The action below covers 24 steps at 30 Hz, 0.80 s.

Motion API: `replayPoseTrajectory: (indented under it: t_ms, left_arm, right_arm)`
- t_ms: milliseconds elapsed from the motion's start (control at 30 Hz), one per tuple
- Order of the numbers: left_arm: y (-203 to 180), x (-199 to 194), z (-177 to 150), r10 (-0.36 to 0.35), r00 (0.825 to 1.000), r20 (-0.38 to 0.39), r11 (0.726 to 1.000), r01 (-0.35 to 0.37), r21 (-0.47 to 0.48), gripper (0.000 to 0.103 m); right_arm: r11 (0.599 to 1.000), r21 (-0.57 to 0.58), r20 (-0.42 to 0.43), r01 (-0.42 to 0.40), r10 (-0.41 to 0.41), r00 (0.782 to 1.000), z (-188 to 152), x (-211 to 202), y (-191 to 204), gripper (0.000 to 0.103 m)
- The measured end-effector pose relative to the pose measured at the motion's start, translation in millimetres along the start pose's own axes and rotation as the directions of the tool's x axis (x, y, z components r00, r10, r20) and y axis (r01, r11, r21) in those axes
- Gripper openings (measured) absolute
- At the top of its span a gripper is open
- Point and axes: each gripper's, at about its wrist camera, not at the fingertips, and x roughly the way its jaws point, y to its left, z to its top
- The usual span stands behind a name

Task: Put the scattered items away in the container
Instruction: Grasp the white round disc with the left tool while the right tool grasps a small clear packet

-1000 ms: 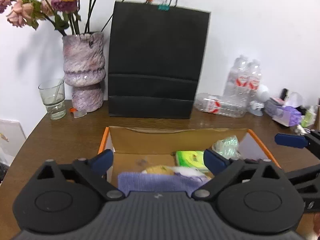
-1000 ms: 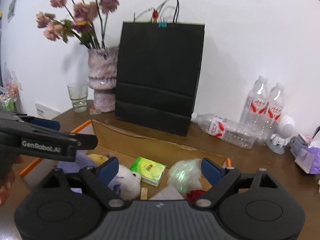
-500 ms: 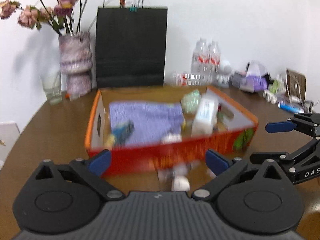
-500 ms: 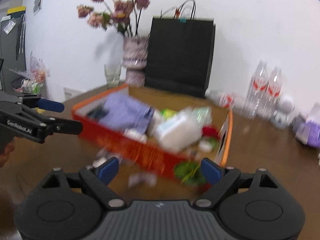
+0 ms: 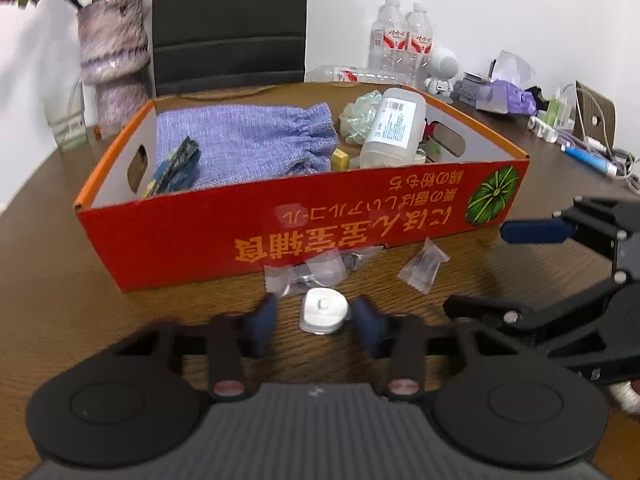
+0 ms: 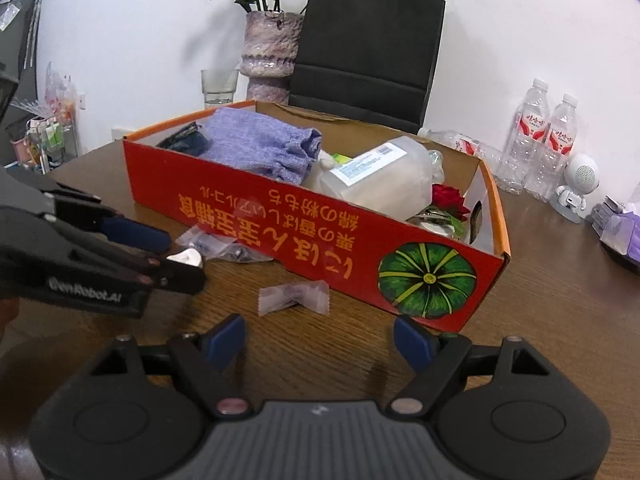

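A red cardboard box [image 5: 304,236] with orange rim holds a purple cloth [image 5: 244,144], a clear bottle [image 5: 394,132] and other bits. On the table in front of it lie a white round cap [image 5: 323,310] and small clear plastic bags [image 5: 424,266]. My left gripper [image 5: 316,318] has its jaws close on either side of the white cap; its fingers are blurred. My right gripper [image 6: 320,338] is open and empty above a small clear bag [image 6: 294,298]. The box also shows in the right wrist view [image 6: 320,240], with the left gripper [image 6: 152,248] at the cap [image 6: 186,258].
A black paper bag [image 6: 368,40], a flower vase [image 6: 270,56] and a glass [image 6: 218,86] stand behind the box. Water bottles [image 6: 548,136], a white toy robot [image 6: 578,184], purple packs [image 5: 504,94] and cables [image 5: 592,148] lie to the right.
Both grippers pulled back from over the box and dropped to the table in front of it. The left jaws have narrowed around the white cap.
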Motion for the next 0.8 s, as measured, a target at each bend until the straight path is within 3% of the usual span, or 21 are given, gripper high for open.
replayPoseTrajectory:
  t_ms: [233, 433, 533, 567, 800]
  left_arm:
    - [24.1, -11.9, -7.5, -0.002, 1.000, 0.017, 0.997, 0.003, -0.071, 0.027]
    - [38.7, -23.5, -14.3, -0.019, 0.999, 0.026, 0.994, 0.021, -0.109, 0.027]
    - [41.6, -29.4, -17.6, -0.030, 0.999, 0.037, 0.992, 0.034, -0.119, 0.027]
    - [42.3, -31.5, -18.6, -0.035, 0.999, 0.041, 0.992, 0.040, -0.121, 0.027]
    - [43.2, -50.2, -25.3, -0.064, 0.995, 0.076, 0.990, 0.072, -0.117, 0.027]
  right_arm:
    - [1.000, 0.022, 0.013, -0.006, 0.006, 1.000, 9.8, 11.2, 6.5, 0.079]
    - [0.998, 0.058, -0.013, -0.013, 0.014, 1.000, 17.6, 27.6, 11.2, 0.067]
    - [0.994, 0.100, -0.013, -0.053, 0.055, 0.998, 18.1, 29.5, 6.7, 0.046]
    - [0.993, 0.104, -0.013, -0.064, 0.065, 0.998, 18.3, 28.9, 6.6, 0.033]
    - [0.993, 0.093, -0.005, -0.077, 0.077, 0.997, 10.6, 14.3, 10.8, 0.029]
